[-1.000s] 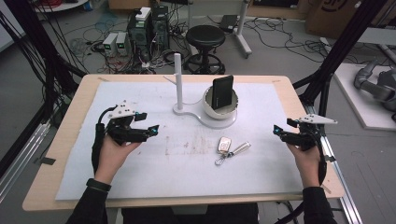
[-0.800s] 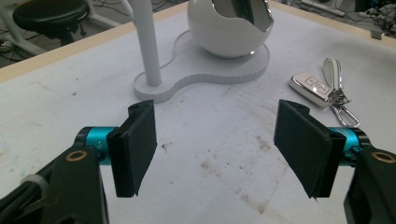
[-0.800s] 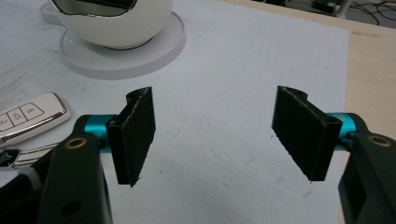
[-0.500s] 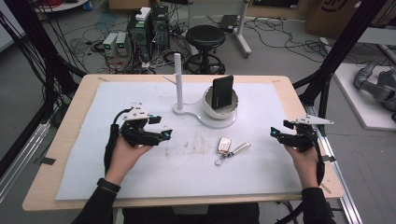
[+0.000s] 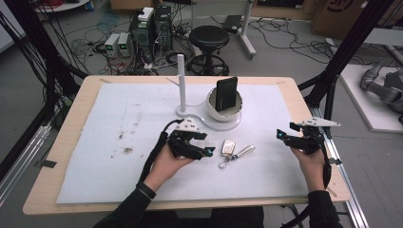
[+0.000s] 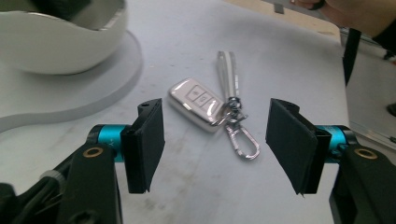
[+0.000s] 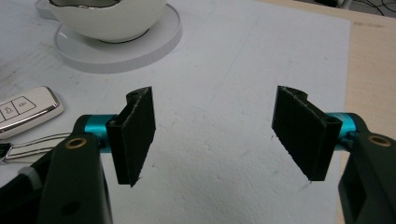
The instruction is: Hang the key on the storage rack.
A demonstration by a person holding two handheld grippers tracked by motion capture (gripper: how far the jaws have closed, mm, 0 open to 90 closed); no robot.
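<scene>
Silver car key fob (image 6: 197, 103) with two buttons, metal clip attached, left gripper (image 6: 215, 140) fingers apart, closing.

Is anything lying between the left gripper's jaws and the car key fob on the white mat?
Nothing visible does. The left gripper stands open just short of the car key fob; its jaws have just been closing a little, with bare white mat between them. The keyring clip lies beside the fob.

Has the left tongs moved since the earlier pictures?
Yes. The left tongs has swept rightward across the mat, from well left of the white post to just beside the key fob; its jaws have just been closing, nothing between them.
</scene>
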